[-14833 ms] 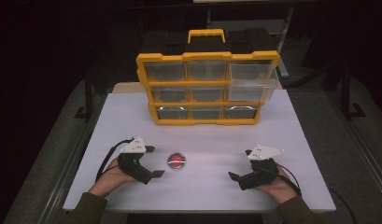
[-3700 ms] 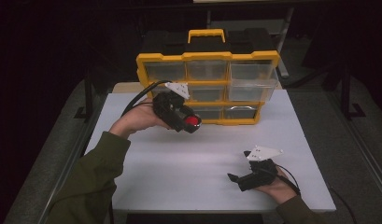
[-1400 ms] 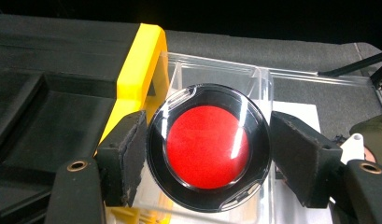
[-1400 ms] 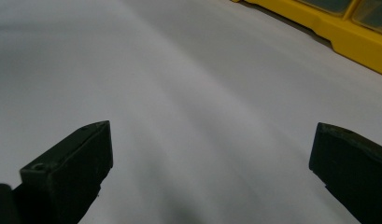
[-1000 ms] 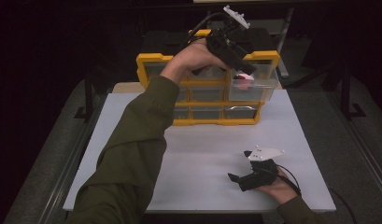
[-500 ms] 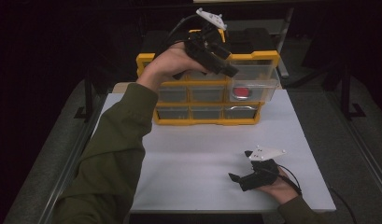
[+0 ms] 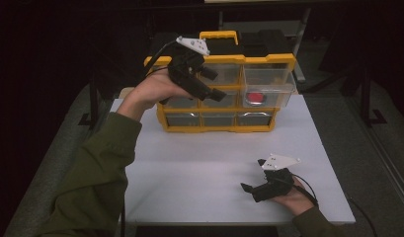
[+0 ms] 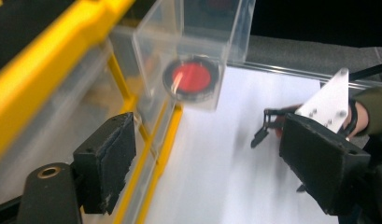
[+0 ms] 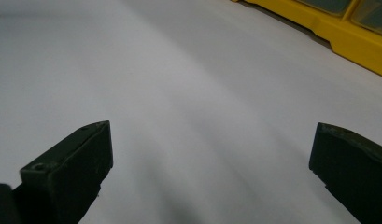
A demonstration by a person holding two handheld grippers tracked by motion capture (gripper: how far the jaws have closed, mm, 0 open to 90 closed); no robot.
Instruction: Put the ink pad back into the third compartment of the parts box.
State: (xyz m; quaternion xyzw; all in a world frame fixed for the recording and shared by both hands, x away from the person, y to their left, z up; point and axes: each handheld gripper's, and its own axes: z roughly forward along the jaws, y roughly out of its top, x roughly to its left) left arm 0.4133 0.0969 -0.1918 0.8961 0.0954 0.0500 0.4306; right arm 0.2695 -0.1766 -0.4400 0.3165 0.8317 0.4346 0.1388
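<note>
A red disc with a dark rim (image 7: 256,97) lies in the clear drawer (image 7: 284,92) pulled out of the yellow organizer (image 7: 219,128), right column, middle row. My left gripper (image 7: 215,85) hangs in the air in front of the organizer's middle column, left of that drawer. Its jaws have just been opening and nothing is between them. In the left gripper view the left gripper (image 8: 212,154) faces the drawer (image 8: 205,32) with the red disc (image 8: 192,77) inside. My right gripper (image 7: 253,175) rests open and empty on the white table, also seen as the right gripper (image 9: 212,154).
The organizer's other clear drawers are pushed in; its black and yellow handle (image 7: 218,35) is on top. White tabletop (image 7: 199,168) stretches between the organizer and the front edge. The far right gripper (image 8: 265,128) and the organizer's yellow frame (image 9: 347,42) also show.
My left gripper let go of the red disc into the pulled-out drawer, then drew back to the left and a little down. The right gripper has stayed where it was.
</note>
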